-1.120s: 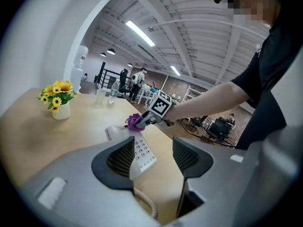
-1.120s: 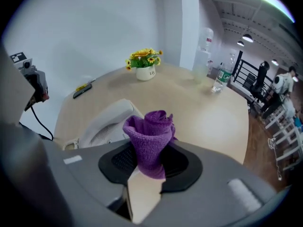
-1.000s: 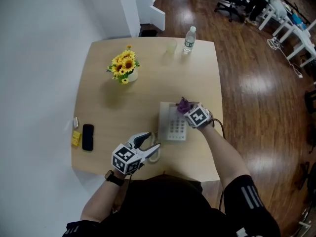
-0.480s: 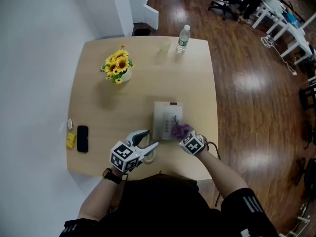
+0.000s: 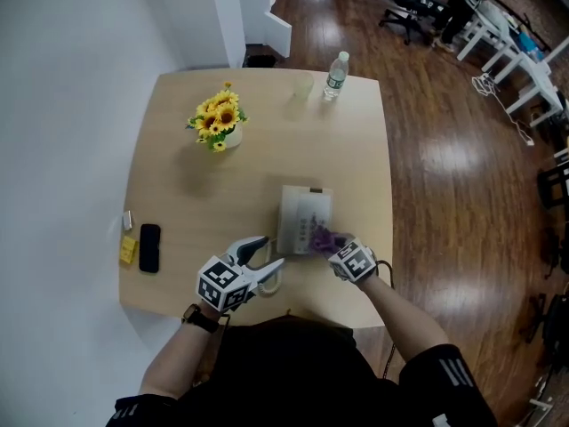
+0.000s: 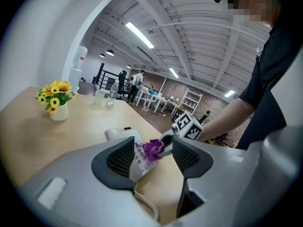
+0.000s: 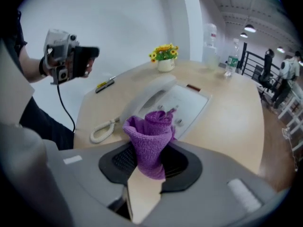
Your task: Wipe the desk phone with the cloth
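A white desk phone [image 5: 305, 215] lies on the wooden table [image 5: 178, 149], its coiled cord [image 7: 102, 129] trailing toward me. My right gripper [image 5: 339, 249] is shut on a bunched purple cloth [image 7: 151, 137], which rests over the phone's near right corner [image 5: 324, 237]. In the left gripper view the same cloth [image 6: 153, 148] shows over the keypad. My left gripper [image 5: 263, 258] hovers open just left of the phone's near end, with nothing between its jaws. The handset [image 7: 147, 97] sits in its cradle on the phone's left side.
A vase of sunflowers [image 5: 218, 121] stands at the back left. A water bottle [image 5: 335, 75] and a clear cup [image 5: 301, 85] are at the far edge. A black mobile [image 5: 149, 247] and a yellow item [image 5: 128, 249] lie near the left edge.
My right gripper has drawn the cloth from the phone's far right corner down along it to the near right corner. The left gripper has barely moved.
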